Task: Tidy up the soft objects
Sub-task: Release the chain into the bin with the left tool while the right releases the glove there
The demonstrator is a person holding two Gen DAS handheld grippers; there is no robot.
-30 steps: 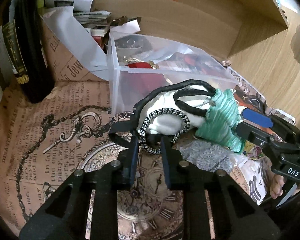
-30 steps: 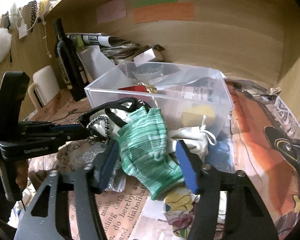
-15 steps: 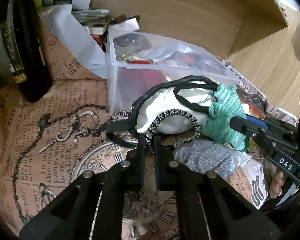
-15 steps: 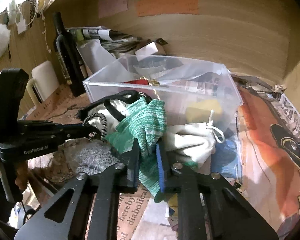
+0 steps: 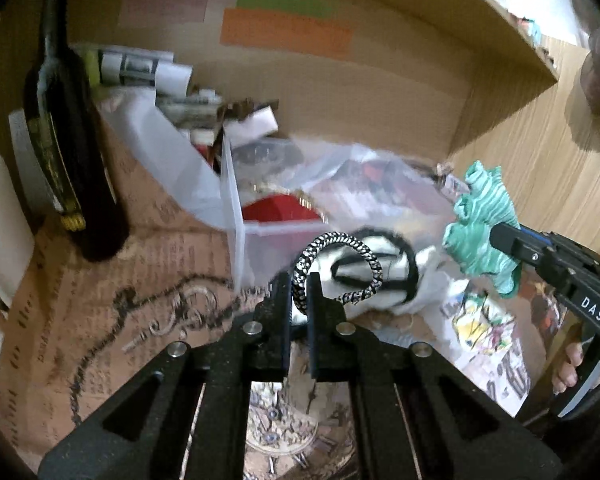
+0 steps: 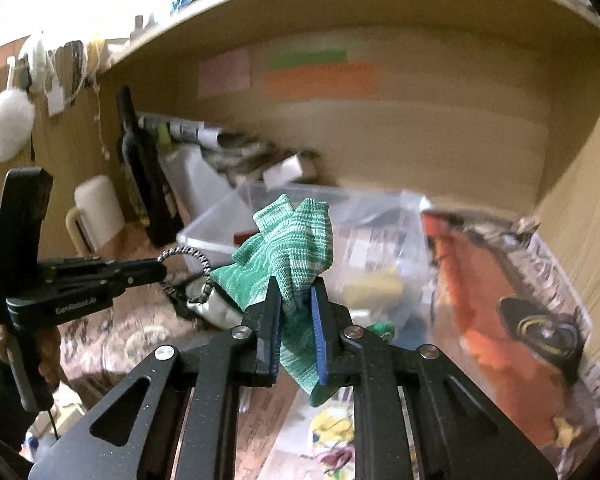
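Observation:
My left gripper [image 5: 299, 294] is shut on a black-and-white braided cord loop [image 5: 342, 264] and holds it up in front of a clear plastic box [image 5: 236, 216]. The loop also shows in the right wrist view [image 6: 188, 276]. My right gripper [image 6: 296, 300] is shut on a green knitted glove [image 6: 288, 248], lifted above the table; it shows at the right of the left wrist view [image 5: 480, 232]. A white cloth bag with black straps [image 5: 380, 276] lies on the table behind the loop.
A dark wine bottle [image 5: 68, 160] stands at the back left, with rolled papers [image 5: 140, 68] behind it. A white mug [image 6: 96, 212] stands beside the bottle. The table is covered in printed paper [image 5: 100, 300]. A wooden shelf wall [image 6: 420, 128] closes the back.
Both grippers closed, the left on the cord loop and the right on the green glove, then lifted them up off the pile.

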